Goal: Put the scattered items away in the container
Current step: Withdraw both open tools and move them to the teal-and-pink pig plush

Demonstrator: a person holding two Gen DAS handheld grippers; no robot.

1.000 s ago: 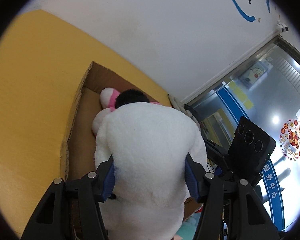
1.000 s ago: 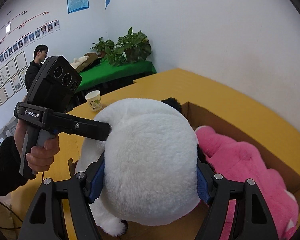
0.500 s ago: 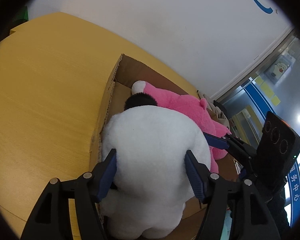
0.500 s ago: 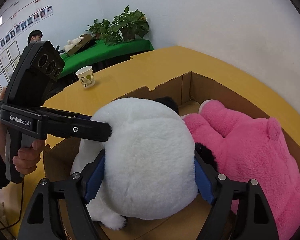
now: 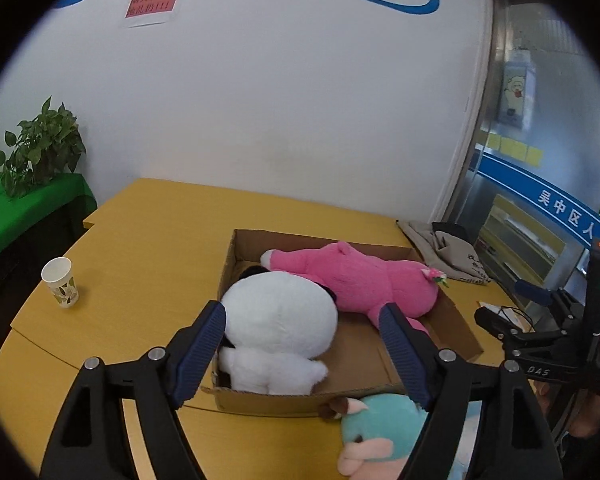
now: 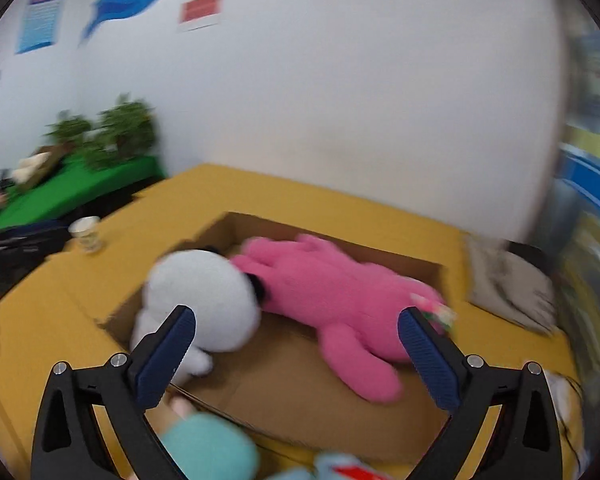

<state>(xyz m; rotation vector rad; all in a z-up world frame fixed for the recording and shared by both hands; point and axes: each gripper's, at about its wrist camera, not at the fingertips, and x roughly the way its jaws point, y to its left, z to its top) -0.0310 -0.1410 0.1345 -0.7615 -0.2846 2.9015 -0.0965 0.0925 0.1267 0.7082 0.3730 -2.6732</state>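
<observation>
- I read both units as empty: the left hand-held gripper [image 5: 302, 350] has its jaws spread wide with nothing between the pads, and the right hand-held gripper [image 6: 296, 354] is equally wide and holds nothing.
- The white plush [image 5: 278, 320] lies inside the cardboard box [image 5: 456, 320], just ahead of the left hand-held gripper, against the box's left wall. No pad touches it.
- The pink plush [image 5: 352, 276] lies in the same box, beyond and to the right of the white plush, touching it.
- Step in hand, as I judge it: the deposit of the white plush is complete, and selection of the next item follows.
- The teal plush [image 5: 380, 432] is outside the box on the tabletop [image 5: 148, 240], touching the near wall, below the left hand-held gripper's right finger. In the right wrist view it sits low and left, under the jaws; that view is motion-blurred.
- Next move calls for lowering one open hand-held gripper over the teal plush, closing on its body, lifting it clear of the near wall, and placing it on the bare box floor ahead.
- The paper cup [image 5: 60, 282] stands well to the left; I cannot tell whether it counts as an item.
</observation>
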